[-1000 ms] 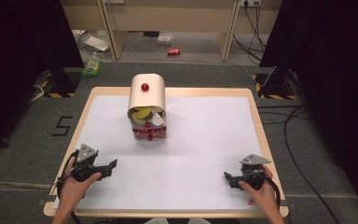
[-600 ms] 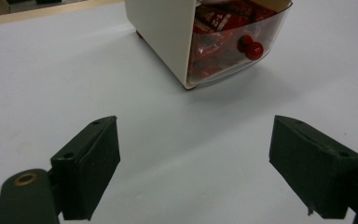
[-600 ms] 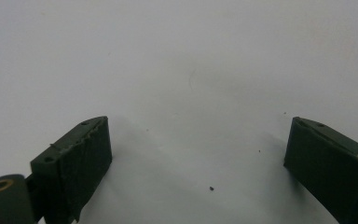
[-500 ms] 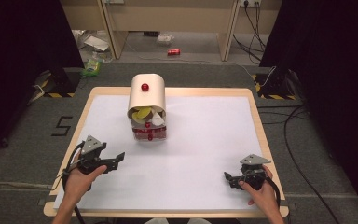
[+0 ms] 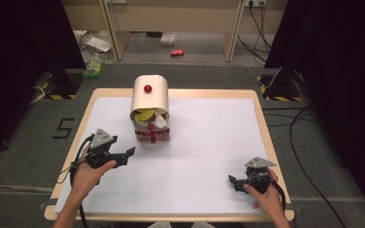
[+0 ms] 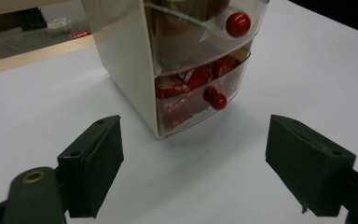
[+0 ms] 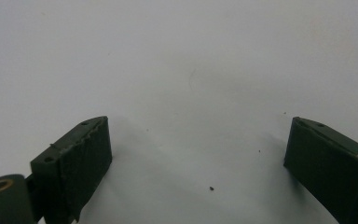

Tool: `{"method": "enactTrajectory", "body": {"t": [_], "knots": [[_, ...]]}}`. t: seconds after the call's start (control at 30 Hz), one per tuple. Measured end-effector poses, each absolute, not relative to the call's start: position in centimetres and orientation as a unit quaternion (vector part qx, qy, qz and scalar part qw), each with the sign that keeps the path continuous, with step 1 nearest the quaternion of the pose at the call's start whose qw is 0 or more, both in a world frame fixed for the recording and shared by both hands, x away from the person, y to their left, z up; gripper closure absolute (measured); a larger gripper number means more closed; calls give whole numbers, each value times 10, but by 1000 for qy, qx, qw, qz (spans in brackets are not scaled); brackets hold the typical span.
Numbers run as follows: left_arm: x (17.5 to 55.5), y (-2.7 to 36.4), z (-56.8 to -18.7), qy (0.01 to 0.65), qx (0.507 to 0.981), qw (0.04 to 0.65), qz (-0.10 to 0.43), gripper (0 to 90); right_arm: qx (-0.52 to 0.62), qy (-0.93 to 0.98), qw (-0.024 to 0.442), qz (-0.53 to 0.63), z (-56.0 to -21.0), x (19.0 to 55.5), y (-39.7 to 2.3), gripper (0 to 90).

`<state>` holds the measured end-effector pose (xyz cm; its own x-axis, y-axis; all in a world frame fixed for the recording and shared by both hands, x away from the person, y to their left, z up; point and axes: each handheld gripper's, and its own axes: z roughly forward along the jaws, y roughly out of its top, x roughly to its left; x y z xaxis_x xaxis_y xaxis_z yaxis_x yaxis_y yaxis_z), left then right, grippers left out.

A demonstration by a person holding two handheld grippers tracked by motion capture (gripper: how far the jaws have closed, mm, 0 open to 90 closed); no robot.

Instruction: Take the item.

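A small cream drawer unit (image 5: 150, 107) with clear drawers stands at the table's back centre, a red knob on its top. Its upper drawer (image 6: 205, 32) holds yellow and white items; the lower drawer (image 6: 200, 95) holds red packets and has a red knob (image 6: 218, 101). My left gripper (image 5: 128, 154) is open, a short way front-left of the unit, its jaws aimed at the lower drawer and apart from it (image 6: 193, 158). My right gripper (image 5: 233, 181) is open near the front right, over bare white table (image 7: 200, 158).
The white table top (image 5: 209, 142) has a wooden rim (image 5: 261, 123). Beyond it on the floor lie cables (image 5: 304, 118), a red can (image 5: 177, 52) and scattered packaging (image 5: 94, 66). Dark curtains hang at both sides.
My left gripper has moved forward and rightward toward the drawer unit. The right gripper has stayed where it was.
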<state>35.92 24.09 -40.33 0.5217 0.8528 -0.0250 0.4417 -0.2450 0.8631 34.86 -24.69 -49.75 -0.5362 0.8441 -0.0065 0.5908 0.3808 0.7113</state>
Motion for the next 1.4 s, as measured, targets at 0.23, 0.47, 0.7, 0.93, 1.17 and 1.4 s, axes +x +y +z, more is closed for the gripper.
{"method": "enactTrajectory", "body": {"t": [0.23,0.47,0.7,0.93,1.17,1.4], "knots": [[364,226,-386,406,760,444,245,207,443,809,188,337,-498,349,-247,77],[369,212,-371,388,768,444,251,225,443,809,188,337,-498,349,-247,77],[377,201,-361,379,770,449,250,236,443,809,188,337,-498,349,-247,77],[386,193,-356,375,771,453,245,248,443,809,188,336,-498,349,-247,77],[396,188,-353,374,770,453,250,260,443,809,188,337,-498,349,-247,77],[408,188,-357,382,770,446,248,269,443,809,188,337,-498,349,-247,77]]}}
